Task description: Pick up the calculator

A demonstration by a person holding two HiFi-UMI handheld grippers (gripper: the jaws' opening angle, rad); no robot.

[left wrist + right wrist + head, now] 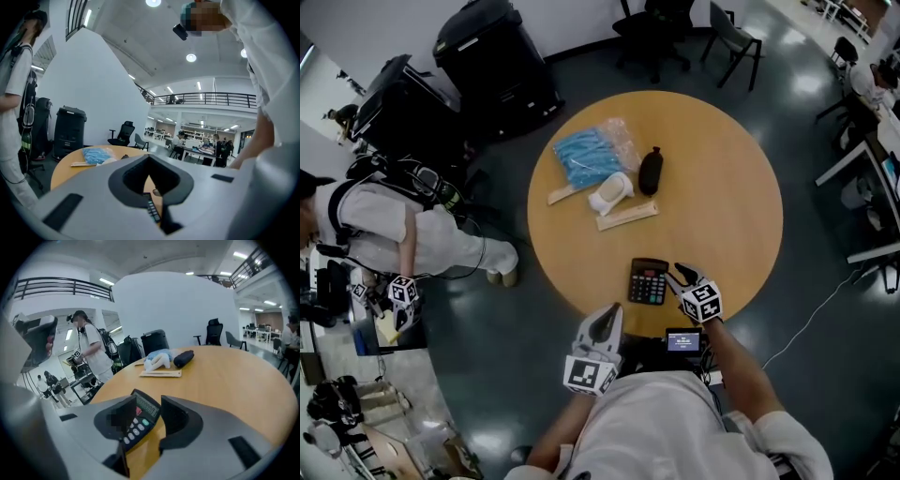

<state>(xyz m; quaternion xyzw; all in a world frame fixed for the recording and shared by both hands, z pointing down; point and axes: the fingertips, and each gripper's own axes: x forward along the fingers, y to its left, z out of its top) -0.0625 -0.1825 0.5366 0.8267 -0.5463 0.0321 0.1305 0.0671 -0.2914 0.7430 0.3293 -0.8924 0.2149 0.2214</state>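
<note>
1. Left gripper [609,315]: nearest, held just short of the table's near edge. Jaws closed tip to tip, with nothing between them.
2. Small lit screen [684,340]: at the wearer's waist, between the two arms.
3. Right gripper [681,275]: over the near edge of the table, tilted downward, at the right-hand side of the calculator. Jaws stand apart. The right gripper view shows the calculator's display and keys in the gap, with neither pad pressing on it.
4. Calculator [648,281]: dark, flat on the table close to the near rim, display end away from the wearer. Not lifted.
5. Table [727,187]: round, wooden top, on a dark glossy floor.
6. Group past the table's middle, well apart from the calculator:
   - pale wooden strip [627,215]
   - white object [610,194], touching the strip
   - black pouch [650,171], just to its right
   - blue packet in a clear bag [587,156], farther left
7. Black bins [492,52]: on the floor beyond the table, to the left.
8. Office chairs [656,33]: at the far wall.
9. Second person [403,234]: in white, at the left, bent over.
</note>
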